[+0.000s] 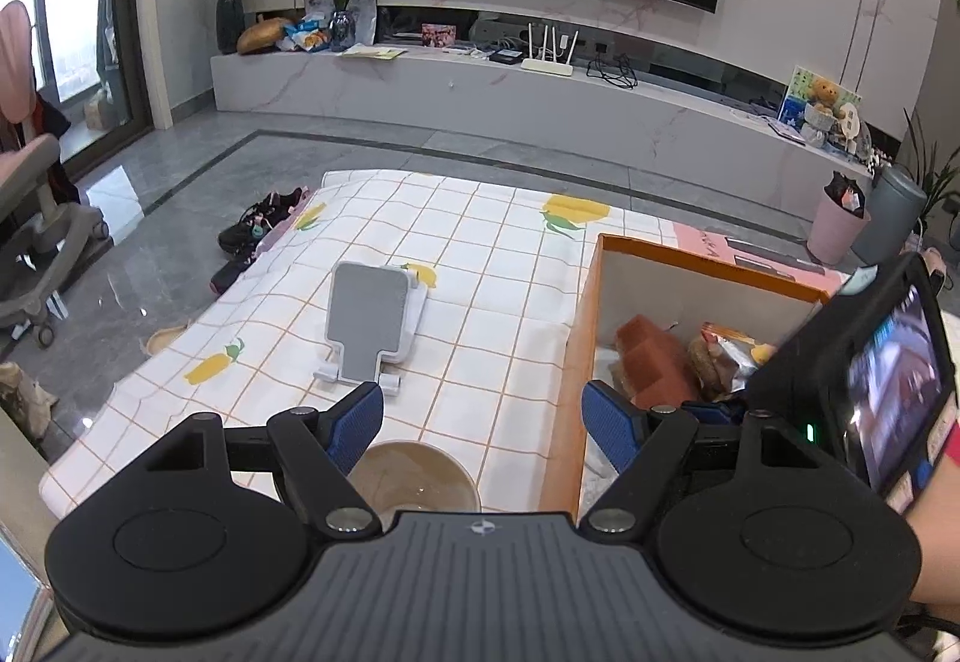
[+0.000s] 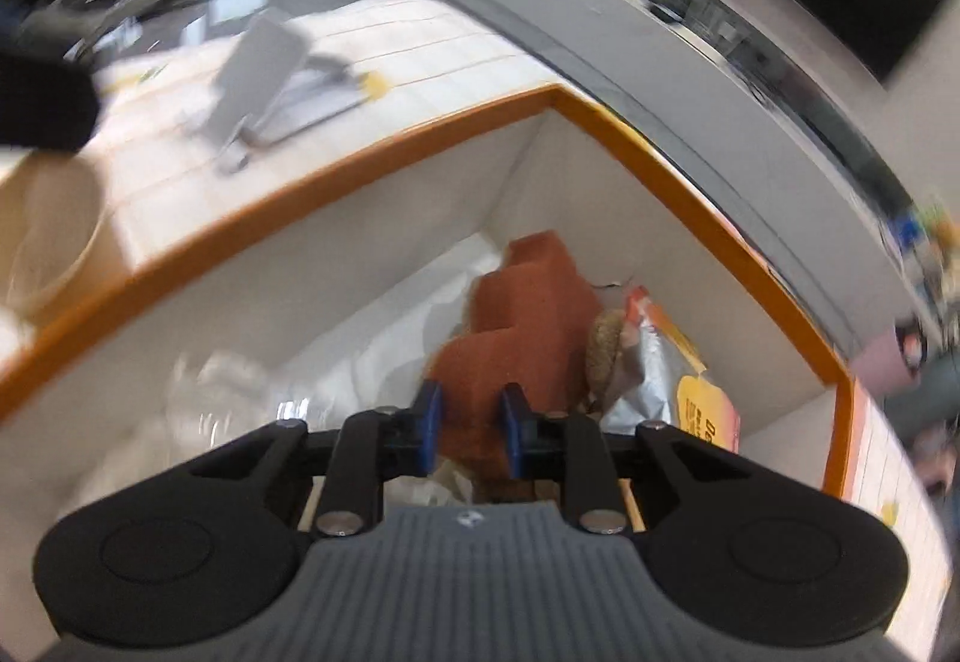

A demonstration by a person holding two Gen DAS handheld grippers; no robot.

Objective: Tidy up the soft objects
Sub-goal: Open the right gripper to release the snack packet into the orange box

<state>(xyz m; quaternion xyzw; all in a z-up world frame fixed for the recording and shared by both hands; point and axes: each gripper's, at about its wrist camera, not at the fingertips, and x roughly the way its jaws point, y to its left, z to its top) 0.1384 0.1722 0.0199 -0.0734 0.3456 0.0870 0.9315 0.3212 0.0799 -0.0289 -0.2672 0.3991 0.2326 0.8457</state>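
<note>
The left claw [image 1: 483, 425] is held wide over a beige bowl [image 1: 414, 476]; inside the orange-rimmed box [image 2: 420, 140], a stepped, rust-brown sponge block [image 2: 528, 302] is flanked by the narrowed right claw [image 2: 470, 431], contact unclear.

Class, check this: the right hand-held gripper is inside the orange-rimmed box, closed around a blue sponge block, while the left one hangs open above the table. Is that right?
Not quite: the sponge block is reddish-brown, not blue, as the right wrist view shows. The rest holds: the right hand-held gripper clamps it inside the orange-rimmed box, and the left hand-held gripper hangs open.
</note>
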